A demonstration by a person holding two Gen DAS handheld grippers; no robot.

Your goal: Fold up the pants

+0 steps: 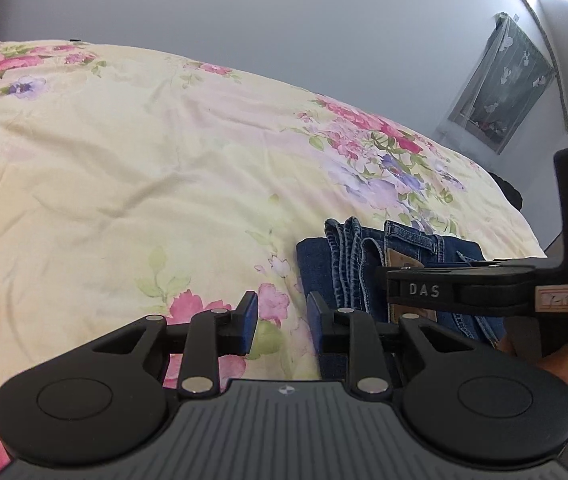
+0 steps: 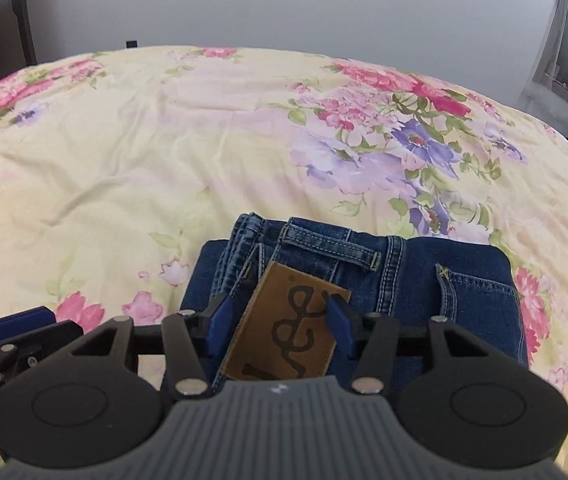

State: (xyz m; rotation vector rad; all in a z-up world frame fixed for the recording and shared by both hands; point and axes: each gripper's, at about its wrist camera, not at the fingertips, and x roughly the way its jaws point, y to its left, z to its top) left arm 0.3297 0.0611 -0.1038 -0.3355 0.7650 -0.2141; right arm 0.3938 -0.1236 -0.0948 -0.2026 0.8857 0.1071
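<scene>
- Folded blue jeans (image 2: 384, 280) in a compact bundle on the floral quilt (image 2: 124, 152), near its front edge, waistband and brown leather patch (image 2: 288, 328) on top.
- Right gripper (image 2: 280, 320) directly over the bundle, jaws spread wide, one blue finger pad (image 2: 220, 320) on each side of the patch; nothing clamped. Whether the pads touch the denim: cannot tell.
- Left gripper (image 1: 282, 320) also spread open and empty, just beside the bundle's left edge: left pad over bare quilt, right pad at the denim's dark folded side (image 1: 316, 268).
- Long axis of the bundle running left to right across the right wrist view, crosswise to the line the right fingers point along; stacked hem edges (image 2: 240, 240) at the left end, pocket corner (image 2: 472, 292) toward the right.
- Right gripper the nearer of the two, centred on the jeans; left gripper off to the bundle's left flank.
- Likely judgement: folding looks essentially done; any remaining move probably a press or a small squaring nudge from the left flank inward.
- Risk: a closing pinch on the patch could lift and loosen the top layer.
</scene>
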